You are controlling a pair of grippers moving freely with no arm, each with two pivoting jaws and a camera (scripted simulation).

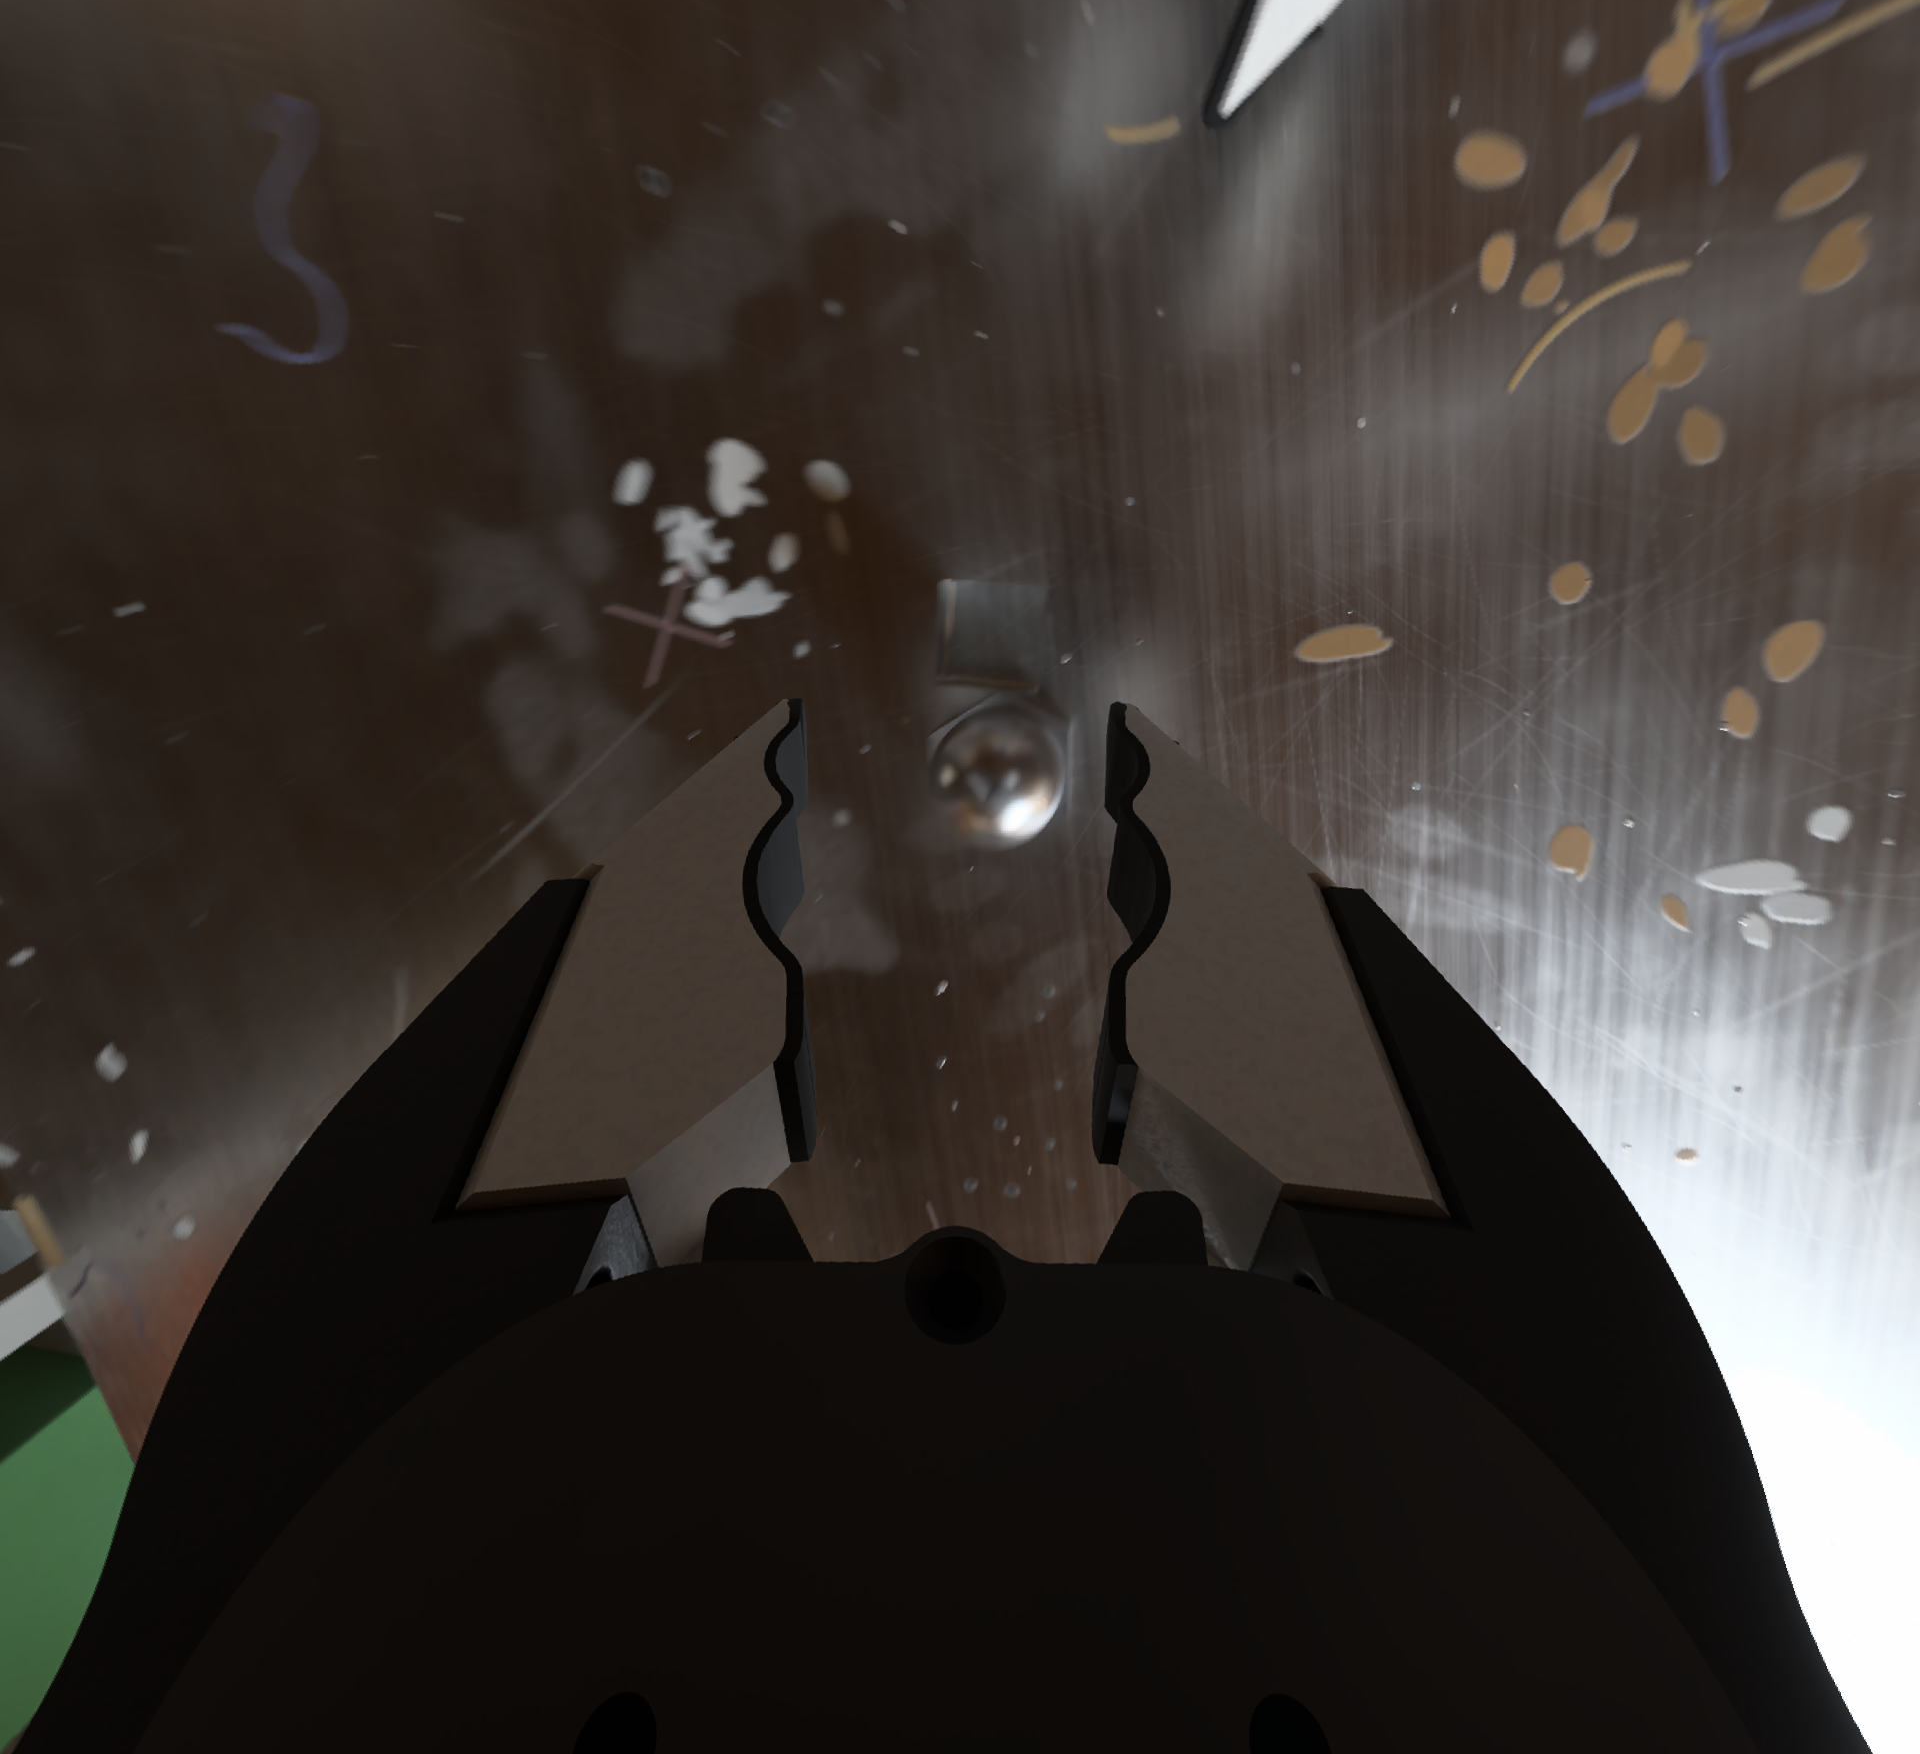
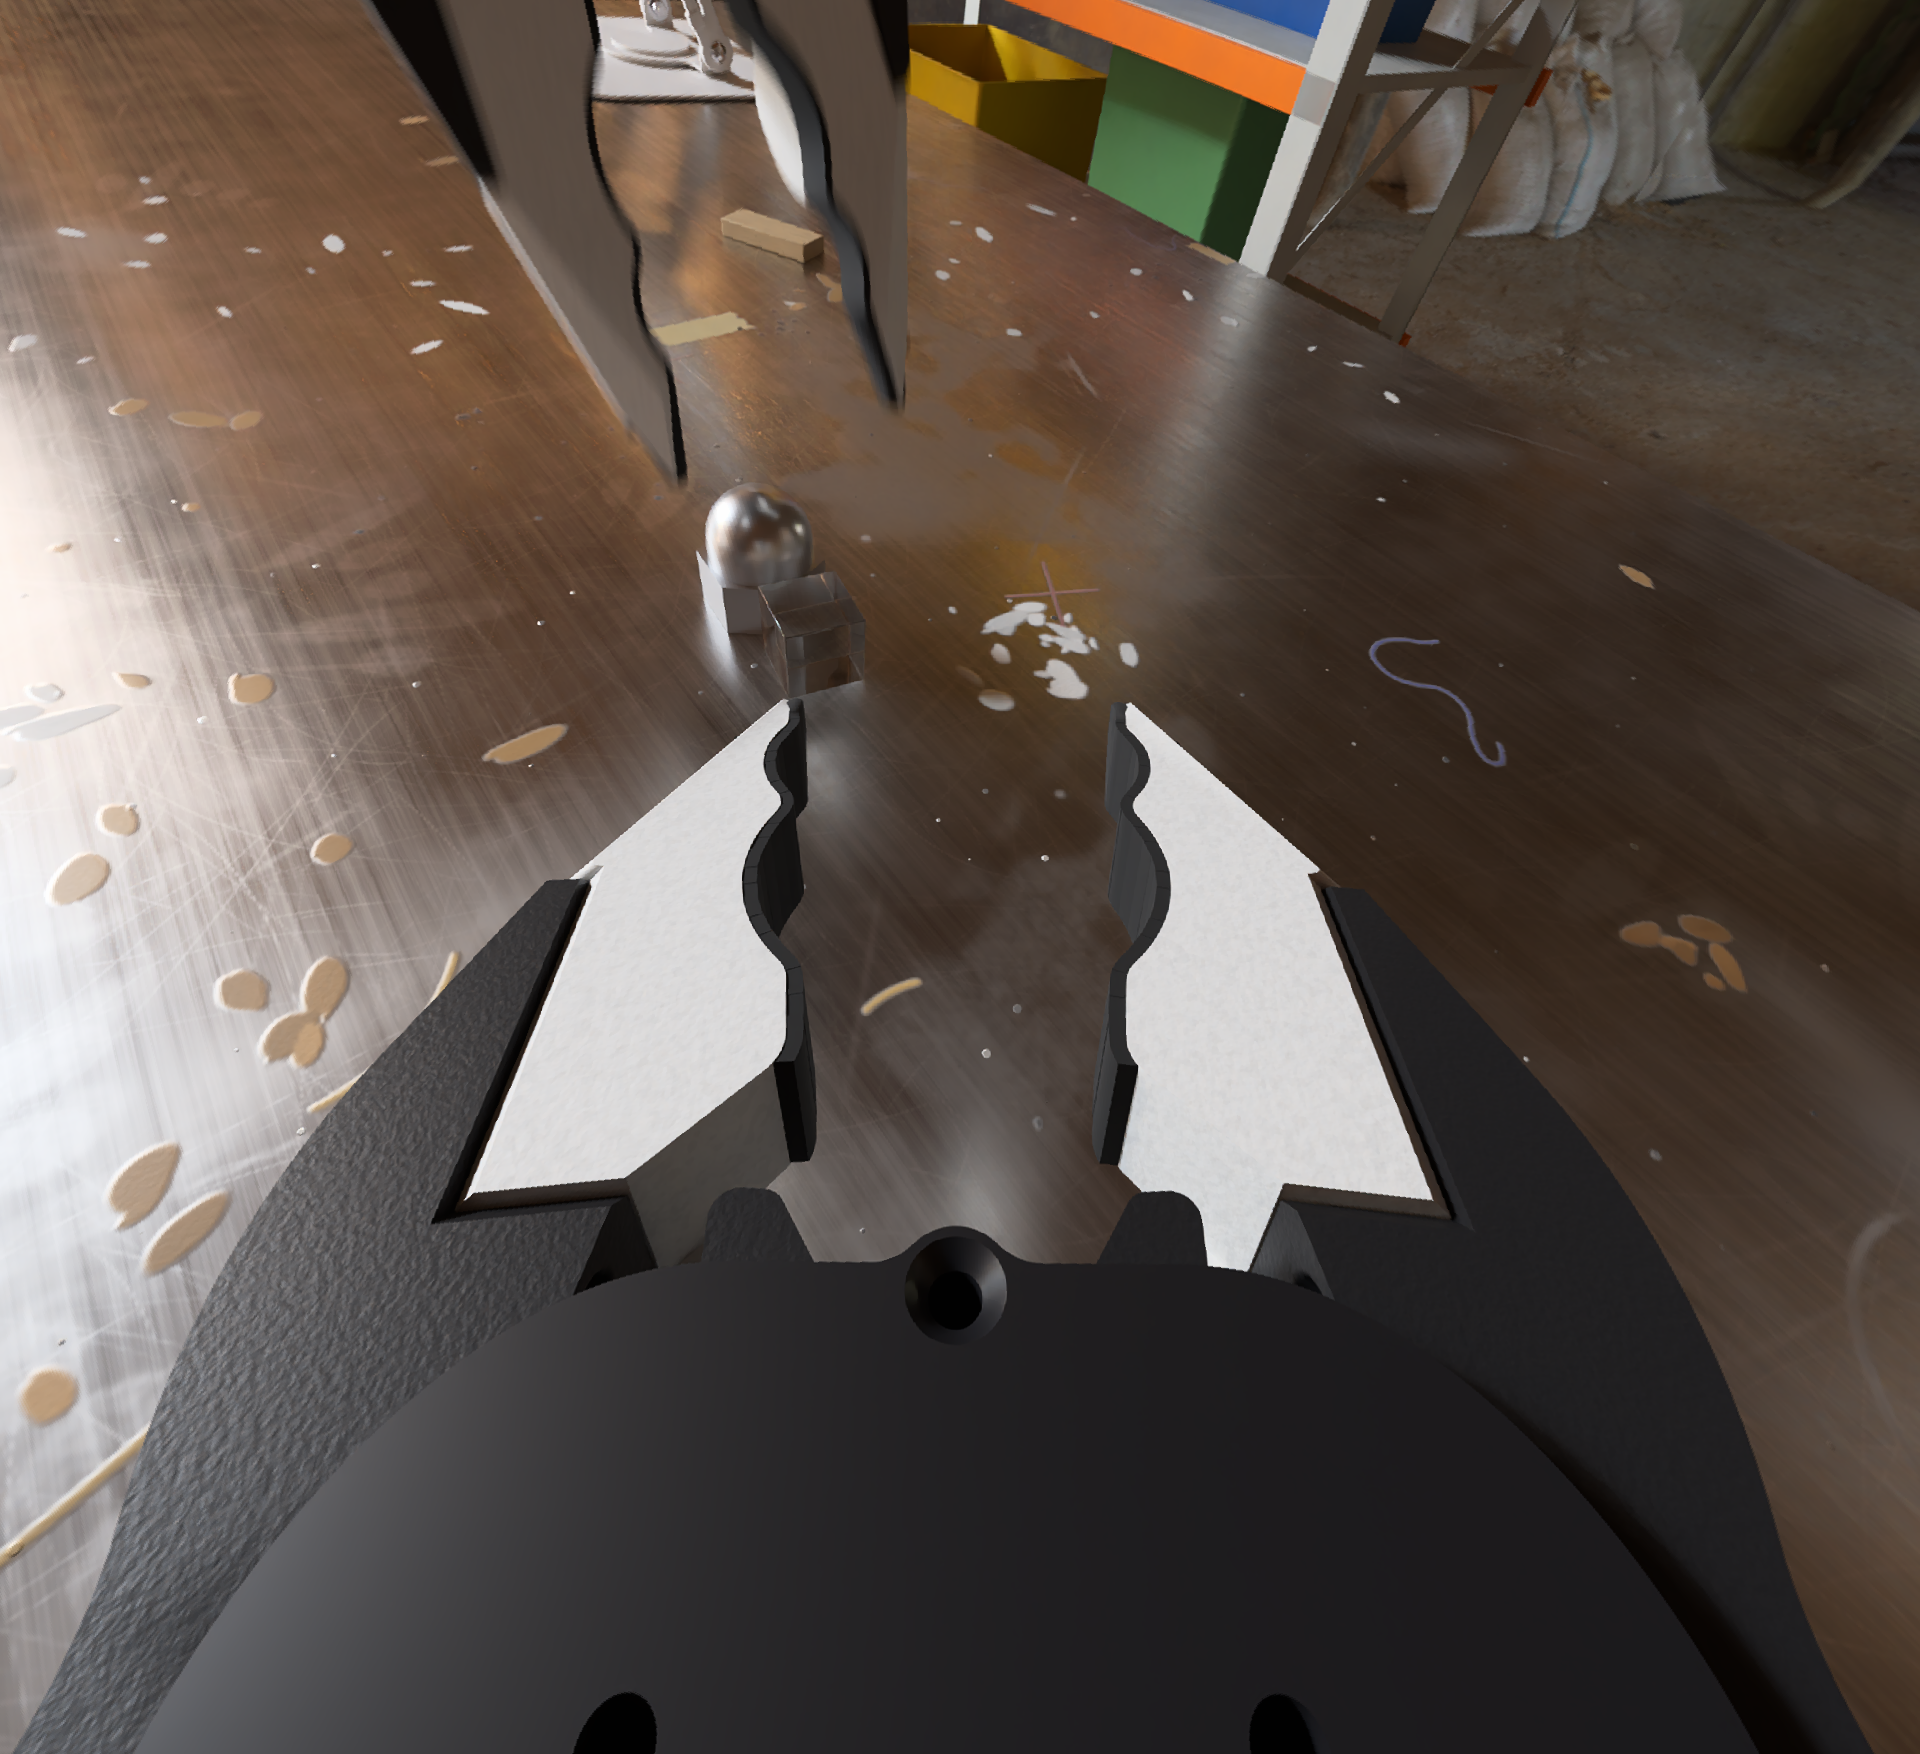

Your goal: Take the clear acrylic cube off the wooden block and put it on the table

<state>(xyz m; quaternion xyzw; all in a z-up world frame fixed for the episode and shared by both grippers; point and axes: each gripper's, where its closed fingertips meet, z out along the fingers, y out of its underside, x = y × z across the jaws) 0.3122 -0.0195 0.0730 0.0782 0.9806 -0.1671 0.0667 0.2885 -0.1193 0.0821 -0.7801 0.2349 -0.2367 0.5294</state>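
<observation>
Both hand-held grippers we see gape empty: left hand-held gripper [image 1: 951, 717] above the steel ball [image 1: 995, 788], right hand-held gripper [image 2: 956, 717] near the clear acrylic cube [image 2: 816, 629] on the tabletop [image 2: 1351, 499].

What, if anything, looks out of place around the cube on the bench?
The clear acrylic cube already sits on the table, beside a shiny metal ball resting on a small pale block. Paint splatters mark the tabletop nearby.
</observation>
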